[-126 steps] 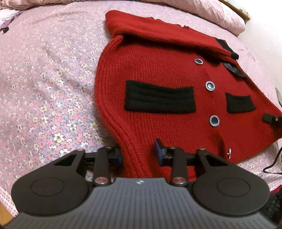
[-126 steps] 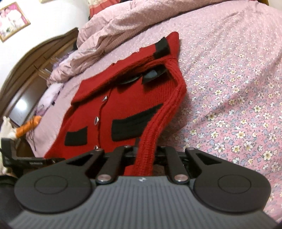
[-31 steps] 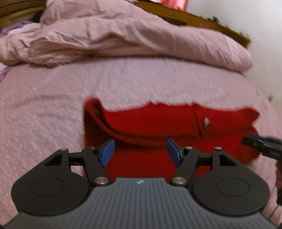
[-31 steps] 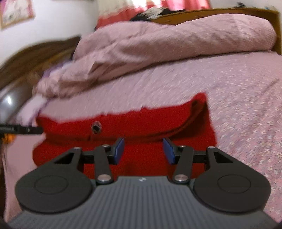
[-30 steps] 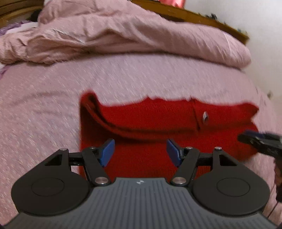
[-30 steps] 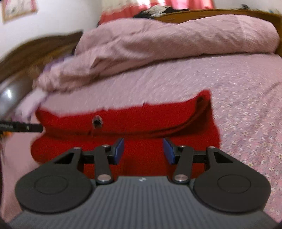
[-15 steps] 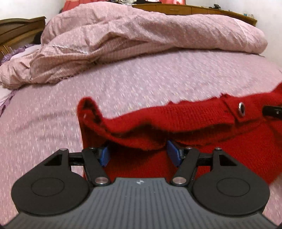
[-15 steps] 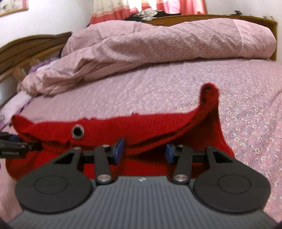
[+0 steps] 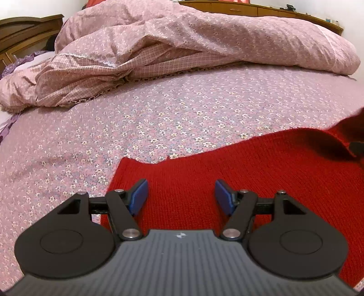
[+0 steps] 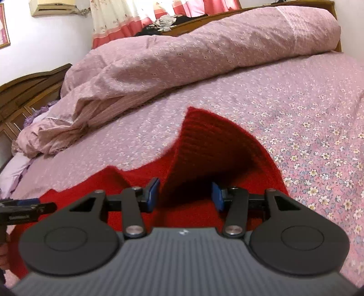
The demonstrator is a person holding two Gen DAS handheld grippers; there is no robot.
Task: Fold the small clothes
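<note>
A red knitted sweater (image 9: 238,173) lies folded on the flowered bedsheet (image 9: 159,118). My left gripper (image 9: 181,197) hovers open over the sweater's flat left corner, with nothing pinched between its blue pads (image 9: 138,195). At the right edge of the left wrist view the knit rises into a fold. In the right wrist view that fold of the sweater (image 10: 204,141) stands up like a tent between the jaws of my right gripper (image 10: 184,195). The jaws stand apart and are not pinching it. The left gripper's tip (image 10: 27,208) shows at the left edge.
A bunched pink duvet (image 9: 182,45) lies across the far side of the bed, with a wooden headboard (image 9: 27,29) at the far left. Flowered sheet stretches beyond and to the left of the sweater. Curtains (image 10: 159,13) hang behind the bed.
Both grippers have moved forward and lower over the sweater. The layer that hung over the left pads now lies flat. On the right it stands as a raised peak between the jaws.
</note>
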